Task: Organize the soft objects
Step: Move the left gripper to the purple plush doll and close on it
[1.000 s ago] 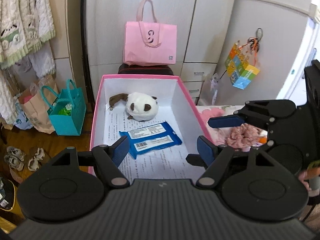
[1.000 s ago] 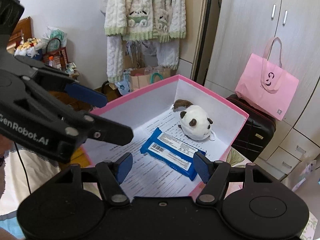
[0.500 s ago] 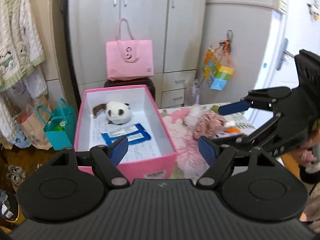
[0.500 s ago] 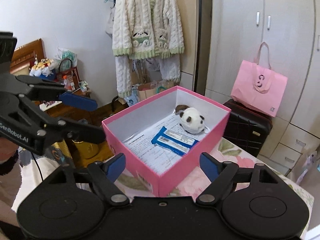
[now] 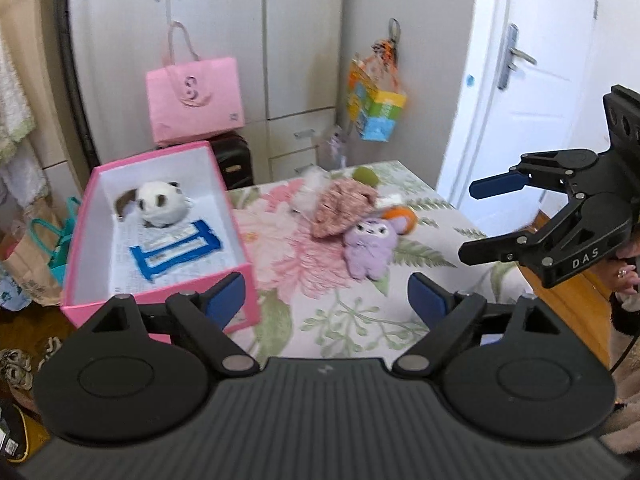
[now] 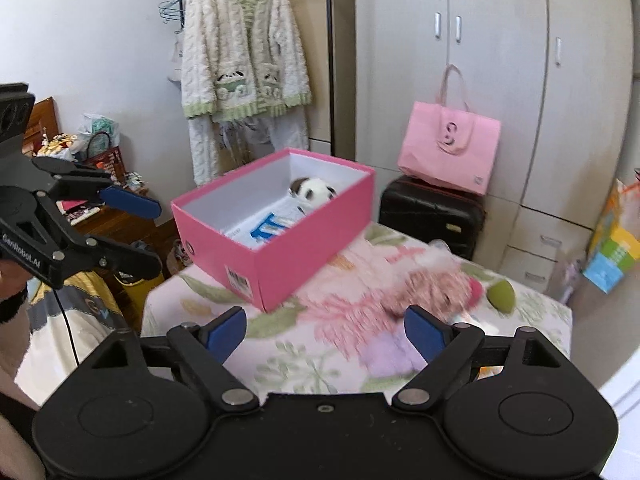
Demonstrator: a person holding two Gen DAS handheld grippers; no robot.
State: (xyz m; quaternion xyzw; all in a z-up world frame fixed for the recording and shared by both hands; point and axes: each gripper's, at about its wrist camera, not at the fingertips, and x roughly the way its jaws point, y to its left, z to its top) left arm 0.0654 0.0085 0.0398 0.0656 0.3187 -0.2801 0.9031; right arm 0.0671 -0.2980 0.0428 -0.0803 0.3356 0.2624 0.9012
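A pink box point(image 5: 240, 280) stands at the left end of a floral table point(image 5: 332, 312). It holds a white panda plush point(image 5: 160, 204) and a blue packet point(image 5: 176, 248). On the table lie a purple plush point(image 5: 370, 244), a pink frilly soft thing point(image 5: 340, 208), a white fluffy thing point(image 5: 310, 188), an orange thing point(image 5: 402, 216) and a green thing point(image 5: 366, 176). My left gripper point(image 5: 324, 294) is open and empty, above the table's near edge. My right gripper point(image 6: 326, 328) is open and empty, above the blurred purple plush point(image 6: 390, 354); the pink box point(image 6: 304, 248) is to its left.
A pink tote bag point(image 5: 196, 104) sits on a black suitcase point(image 5: 236, 160) behind the box. Wardrobe doors and drawers point(image 5: 304, 136) stand behind the table. Bags and shoes point(image 5: 16, 360) lie on the floor at left. A cardigan point(image 6: 244, 68) hangs on the wall.
Both grippers have pulled back from over the box and swung right toward the soft things on the table. Both stay open and empty.
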